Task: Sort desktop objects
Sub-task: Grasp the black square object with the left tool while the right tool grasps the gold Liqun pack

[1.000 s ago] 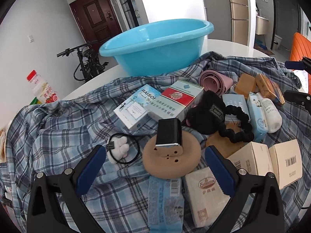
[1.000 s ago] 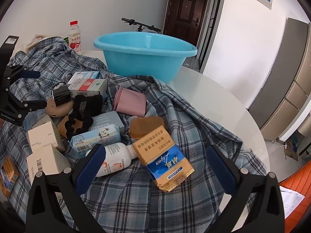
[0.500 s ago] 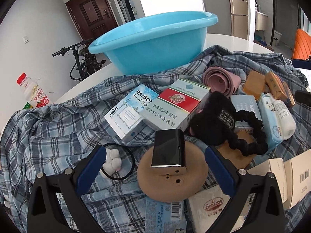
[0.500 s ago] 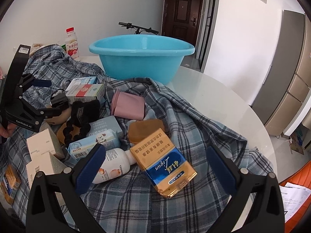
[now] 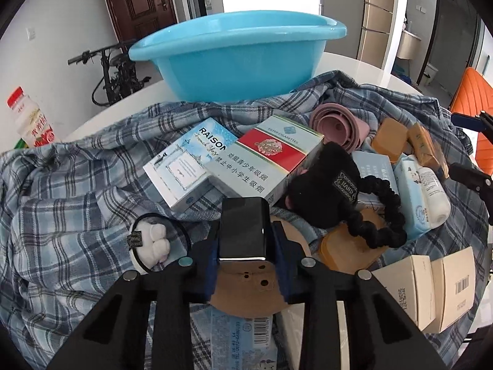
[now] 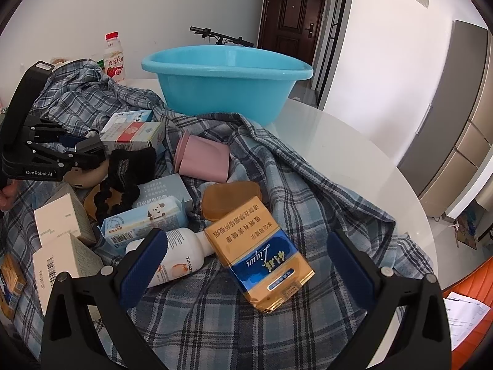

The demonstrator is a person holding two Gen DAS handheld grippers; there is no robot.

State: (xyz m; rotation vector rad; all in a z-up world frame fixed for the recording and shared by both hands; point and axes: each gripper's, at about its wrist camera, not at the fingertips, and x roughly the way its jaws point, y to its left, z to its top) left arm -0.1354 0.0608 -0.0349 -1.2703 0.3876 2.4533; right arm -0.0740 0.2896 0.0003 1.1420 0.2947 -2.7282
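Observation:
A glossy black box (image 5: pixel 243 215) stands on a round tan disc (image 5: pixel 246 289) amid clutter on a plaid shirt (image 5: pixel 77 203). My left gripper (image 5: pixel 246 237) is closing on the box, and its blue pads (image 5: pixel 212 256) press both of its sides. The right wrist view shows that gripper (image 6: pixel 89 154) at the far left, on the same box. My right gripper (image 6: pixel 246 239) hangs open above a gold and blue cigarette pack (image 6: pixel 262 262), holding nothing. A light blue basin (image 5: pixel 237 58) stands behind the pile.
Around the box lie cigarette cartons (image 5: pixel 262 163), a black scrunchie (image 5: pixel 376 215), a pink cup (image 5: pixel 339 126), a white bottle (image 6: pixel 175 256), a hair tie with a white charm (image 5: pixel 151 240) and cardboard boxes (image 5: pixel 431 283). A drink bottle (image 5: pixel 30 120) stands far left. Bare white table (image 6: pixel 354 154) lies to the right.
The left gripper's jaws, wide open before, have come together on the black box after edging forward and down. The right gripper has stayed put and open.

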